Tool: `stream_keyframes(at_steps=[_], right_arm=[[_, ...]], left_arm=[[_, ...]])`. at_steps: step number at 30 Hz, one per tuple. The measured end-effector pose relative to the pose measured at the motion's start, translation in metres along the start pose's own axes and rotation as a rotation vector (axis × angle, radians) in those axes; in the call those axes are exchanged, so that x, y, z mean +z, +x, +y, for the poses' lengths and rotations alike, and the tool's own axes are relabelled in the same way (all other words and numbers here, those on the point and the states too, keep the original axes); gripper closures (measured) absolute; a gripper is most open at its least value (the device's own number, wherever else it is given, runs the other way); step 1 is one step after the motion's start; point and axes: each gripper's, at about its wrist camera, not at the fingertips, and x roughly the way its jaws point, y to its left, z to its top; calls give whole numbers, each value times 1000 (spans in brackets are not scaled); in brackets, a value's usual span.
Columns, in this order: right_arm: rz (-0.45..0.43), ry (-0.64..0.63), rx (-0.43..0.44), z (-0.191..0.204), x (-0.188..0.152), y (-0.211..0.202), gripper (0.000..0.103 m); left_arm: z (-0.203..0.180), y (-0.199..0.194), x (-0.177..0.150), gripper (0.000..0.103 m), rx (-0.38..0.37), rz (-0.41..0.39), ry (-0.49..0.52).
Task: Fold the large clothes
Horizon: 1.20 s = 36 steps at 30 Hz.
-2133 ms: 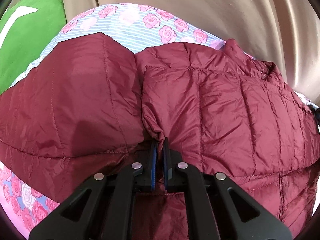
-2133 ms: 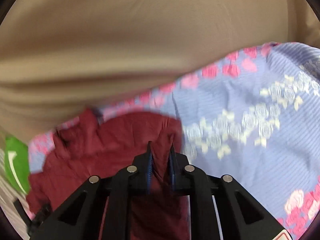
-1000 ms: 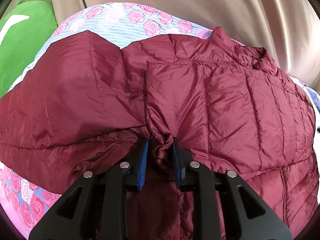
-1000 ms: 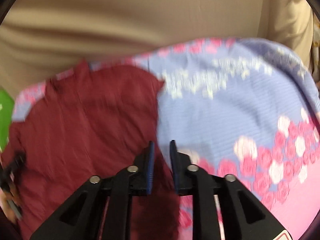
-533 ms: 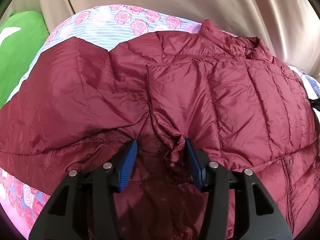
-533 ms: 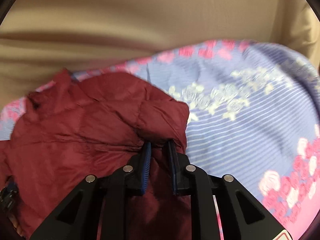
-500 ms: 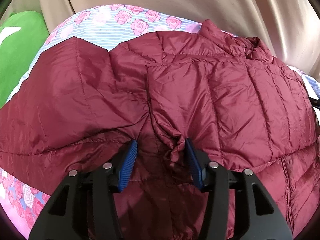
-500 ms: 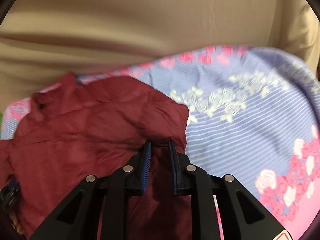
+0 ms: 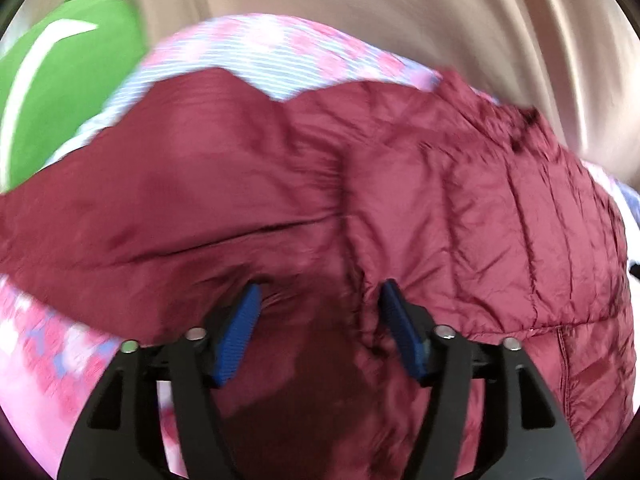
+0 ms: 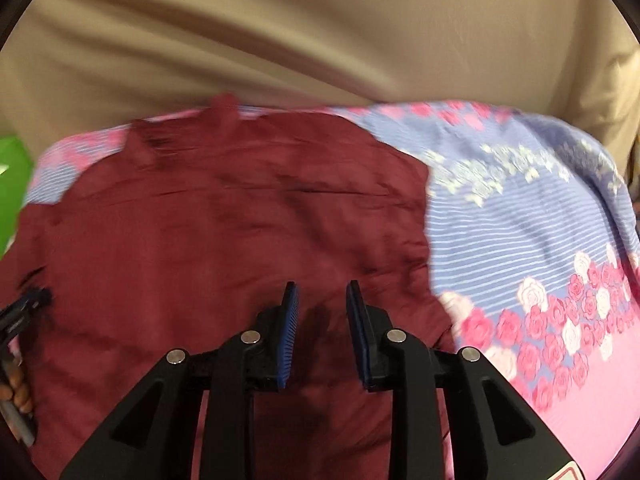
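Lying spread across a bed covered by a rose-printed pink and blue striped sheet [image 9: 264, 56], a maroon quilted down jacket [image 9: 460, 208] is seen in both wrist views. In the left wrist view, the left claw [image 9: 318, 320] is held with its blue-padded fingers [image 9: 236, 340] well apart, nothing being gripped between them; a puckered ridge of jacket fabric sits just beside the right pad. A sleeve is folded across the left part of the jacket, and the collar is seen at the far right. A green cushion with a white stripe [image 9: 60, 84] is seen at the far left, beside the sheet. Beige draped fabric [image 9: 400, 8] fills the far background.

In the right wrist view, the right claw [image 10: 322, 316] is also parted, with its pads held over the near part of the jacket [image 10: 224, 232] and no cloth pinched. Bare sheet [image 10: 540, 232] is seen to the right of the jacket's edge. Both views are somewhat blurred.
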Motion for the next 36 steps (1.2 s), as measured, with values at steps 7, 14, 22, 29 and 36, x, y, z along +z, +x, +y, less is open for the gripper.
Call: stream_keyframes(at_steps=[7, 14, 22, 29, 36], right_arm=[[-24, -141, 141, 95, -34, -49, 70], [-13, -249, 210, 172, -71, -49, 67], [16, -307, 205, 210, -117, -46, 60], [55, -293, 181, 213, -130, -32, 59], [53, -295, 145, 216, -137, -26, 53]], left_arm=[[63, -70, -6, 14, 211, -144, -70], [174, -93, -7, 10, 354, -106, -196], [309, -70, -1, 10, 463, -33, -415], [354, -45, 10, 11, 387, -14, -542], [375, -26, 11, 70, 261, 12, -671]])
